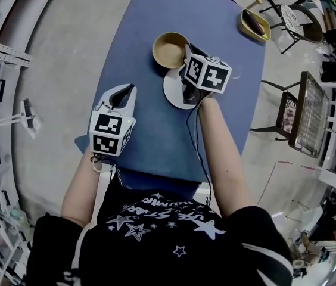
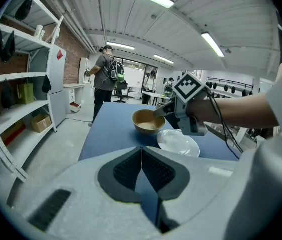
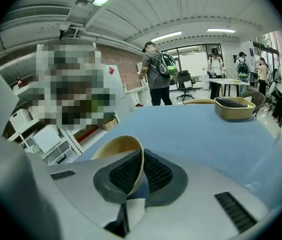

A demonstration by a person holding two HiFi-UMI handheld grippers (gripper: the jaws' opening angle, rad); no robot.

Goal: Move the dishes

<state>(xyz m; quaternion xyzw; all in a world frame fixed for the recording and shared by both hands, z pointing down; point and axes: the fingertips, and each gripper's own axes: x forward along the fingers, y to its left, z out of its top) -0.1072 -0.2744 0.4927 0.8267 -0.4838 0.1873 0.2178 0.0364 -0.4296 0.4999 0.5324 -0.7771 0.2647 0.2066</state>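
While the right gripper (image 3: 141,171) clamps the rim of the tan bowl (image 1: 168,49), white plate (image 1: 174,93) beside it, left gripper (image 2: 142,169) jaws together and empty

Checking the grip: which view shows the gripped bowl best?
Head view: nearly the whole bowl from above. Left gripper view shows its side; right gripper view only the rim pinched by the right gripper.

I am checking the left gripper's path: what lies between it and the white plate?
Only bare blue table, seen in the head view between the left gripper and the white plate.
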